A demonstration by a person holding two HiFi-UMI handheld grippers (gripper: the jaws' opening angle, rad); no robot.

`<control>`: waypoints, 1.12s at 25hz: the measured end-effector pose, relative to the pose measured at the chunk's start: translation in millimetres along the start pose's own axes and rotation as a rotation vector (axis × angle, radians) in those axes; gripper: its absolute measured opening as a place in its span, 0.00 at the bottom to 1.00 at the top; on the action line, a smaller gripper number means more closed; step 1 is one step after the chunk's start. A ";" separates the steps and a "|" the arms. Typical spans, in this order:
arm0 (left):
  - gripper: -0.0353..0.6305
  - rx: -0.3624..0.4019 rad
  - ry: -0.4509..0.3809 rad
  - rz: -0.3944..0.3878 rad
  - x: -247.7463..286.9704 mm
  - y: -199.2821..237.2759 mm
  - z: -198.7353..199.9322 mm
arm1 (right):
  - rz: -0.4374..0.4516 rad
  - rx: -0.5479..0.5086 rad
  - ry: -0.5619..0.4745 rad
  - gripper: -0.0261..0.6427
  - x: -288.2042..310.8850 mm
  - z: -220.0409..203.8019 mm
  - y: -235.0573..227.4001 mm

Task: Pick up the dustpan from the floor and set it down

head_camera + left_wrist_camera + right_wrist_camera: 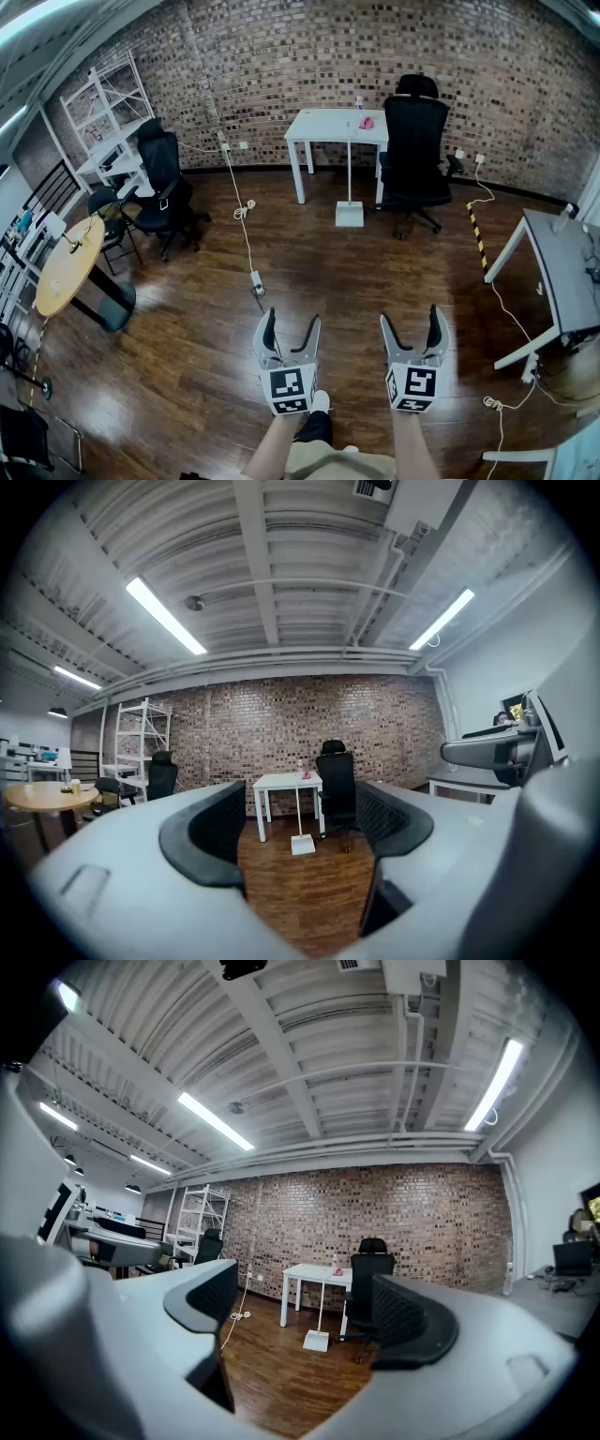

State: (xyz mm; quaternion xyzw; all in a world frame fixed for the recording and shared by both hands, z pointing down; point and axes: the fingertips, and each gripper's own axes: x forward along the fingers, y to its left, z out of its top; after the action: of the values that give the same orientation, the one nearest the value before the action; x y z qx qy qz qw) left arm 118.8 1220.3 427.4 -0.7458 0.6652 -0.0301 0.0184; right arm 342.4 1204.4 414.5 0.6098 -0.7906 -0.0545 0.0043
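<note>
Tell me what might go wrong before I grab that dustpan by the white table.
1. The cable and power strip lie on the floor ahead; a foot may catch them.
2. The dustpan has a thin upright handle that stands close to the chair and table; a clumsy grab may tip it.

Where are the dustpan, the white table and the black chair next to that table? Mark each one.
dustpan (349, 215): head view, on its white pan.
white table (323, 125): head view, on its top.
black chair (415, 136): head view, on its backrest.
</note>
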 end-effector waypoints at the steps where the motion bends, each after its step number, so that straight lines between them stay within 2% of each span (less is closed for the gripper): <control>1: 0.57 -0.002 -0.009 0.000 13.4 9.1 4.5 | 0.005 0.006 -0.001 0.69 16.6 3.1 4.0; 9: 0.54 0.008 -0.088 -0.020 125.9 79.9 34.3 | 0.012 0.000 -0.024 0.67 140.9 23.3 37.0; 16: 0.54 0.038 -0.069 -0.032 189.9 141.6 27.2 | 0.024 0.003 -0.010 0.67 212.9 20.9 81.3; 21: 0.54 0.019 -0.071 -0.052 229.5 144.2 25.5 | 0.038 0.008 0.004 0.65 253.0 12.6 75.2; 28: 0.53 0.021 -0.056 -0.014 313.2 151.0 10.1 | 0.081 0.064 -0.006 0.62 344.0 -13.0 47.2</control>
State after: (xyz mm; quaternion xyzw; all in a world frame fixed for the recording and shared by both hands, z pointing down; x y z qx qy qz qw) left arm 5.3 891.8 413.5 -0.7506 0.6590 -0.0162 0.0447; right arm 209.7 883.2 411.1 0.5772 -0.8159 -0.0309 -0.0156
